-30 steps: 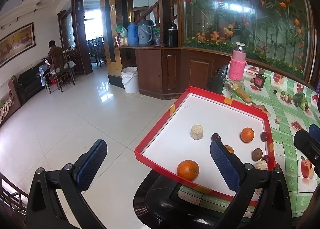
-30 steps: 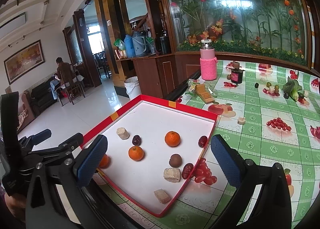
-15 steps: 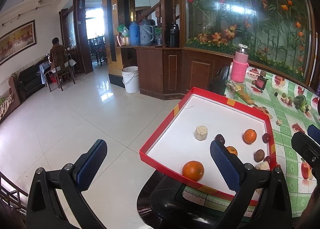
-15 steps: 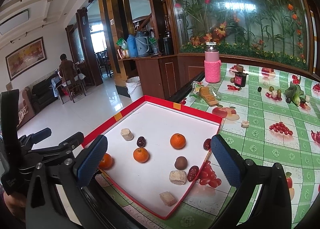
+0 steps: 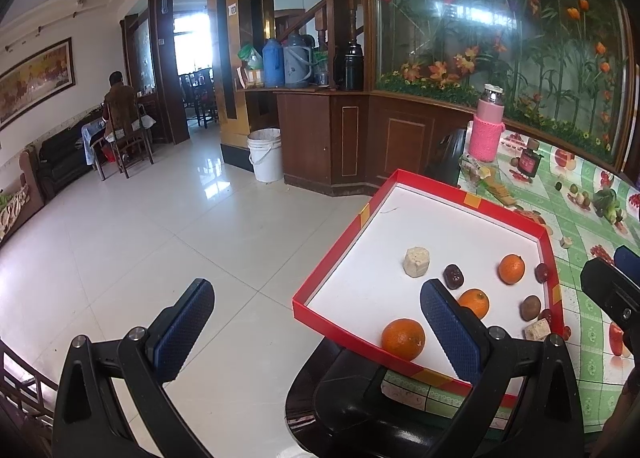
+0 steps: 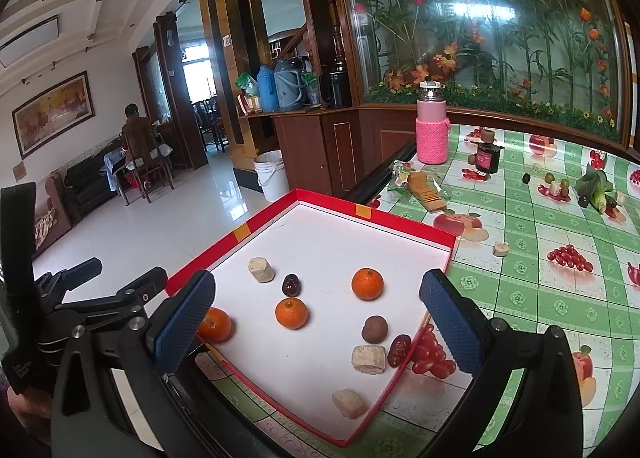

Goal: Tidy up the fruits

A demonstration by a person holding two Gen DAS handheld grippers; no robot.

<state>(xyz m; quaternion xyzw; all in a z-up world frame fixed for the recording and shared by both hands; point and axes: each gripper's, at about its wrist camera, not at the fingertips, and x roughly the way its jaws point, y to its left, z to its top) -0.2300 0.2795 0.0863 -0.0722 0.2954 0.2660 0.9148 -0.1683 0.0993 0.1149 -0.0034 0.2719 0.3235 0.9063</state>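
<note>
Three oranges (image 6: 367,284) lay loose in the red-rimmed tray (image 6: 404,219) with dark dates (image 6: 291,284) and pale cake blocks (image 6: 261,269), ahead of and between the right tool (image 6: 316,318) fingers. Both the right tool and the left tool (image 5: 316,324) gaped wide, holding nothing. The tray overhung the green fruit-print table (image 6: 532,258). No writing was legible.

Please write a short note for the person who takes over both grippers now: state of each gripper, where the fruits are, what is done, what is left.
Left gripper: open, empty, at the tray's near-left edge.
Right gripper: open, empty, above the tray's near side.
Red tray on the table holds three oranges, dates, a brown fruit and beige blocks, all scattered.
Done: nothing looks sorted.
Left: group the fruits by kind.
</note>
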